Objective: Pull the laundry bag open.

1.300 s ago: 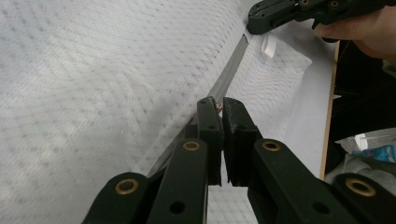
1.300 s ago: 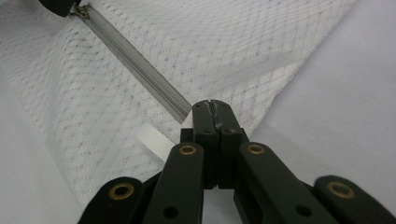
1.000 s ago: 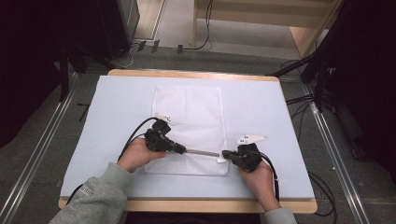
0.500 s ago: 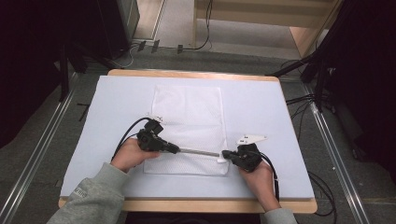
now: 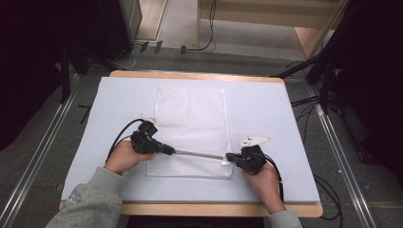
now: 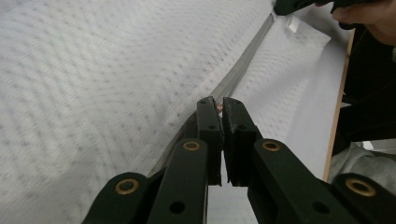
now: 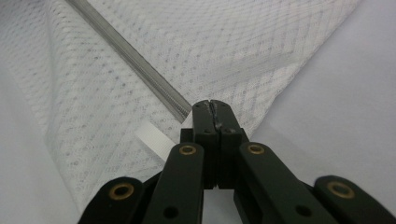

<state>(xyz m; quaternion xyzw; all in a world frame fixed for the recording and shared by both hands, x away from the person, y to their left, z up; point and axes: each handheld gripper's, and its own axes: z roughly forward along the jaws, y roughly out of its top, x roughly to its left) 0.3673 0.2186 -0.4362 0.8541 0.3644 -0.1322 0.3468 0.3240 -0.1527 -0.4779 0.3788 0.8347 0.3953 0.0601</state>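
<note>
A white mesh bag [image 5: 190, 118] lies flat on the pale mat [image 5: 275, 114]. A grey zipper [image 5: 197, 153] runs across its near end. My left gripper [image 5: 171, 151] sits at the zipper's left end, shut on the small brass zipper pull [image 6: 218, 105]; the zipper [image 6: 243, 65] stretches away from its jaws. My right gripper [image 5: 229, 156] is at the zipper's right end, shut on the bag's edge [image 7: 212, 105] where the zipper [image 7: 130, 53] ends. A white tag [image 7: 152, 137] sticks out beside its jaws. In the left gripper view, the right gripper [image 6: 299, 4] is at the top right.
The mat covers a wooden table whose near edge [image 5: 214, 209] runs below both hands. Bare mat lies left and right of the bag. Cables [image 5: 121, 135] trail from the grippers. Metal rails [image 5: 38, 156] and dark stands flank the table.
My left gripper has slid left along the bag's near end, and the grey zipper line between the two grippers has grown longer. The right gripper has stayed put.
</note>
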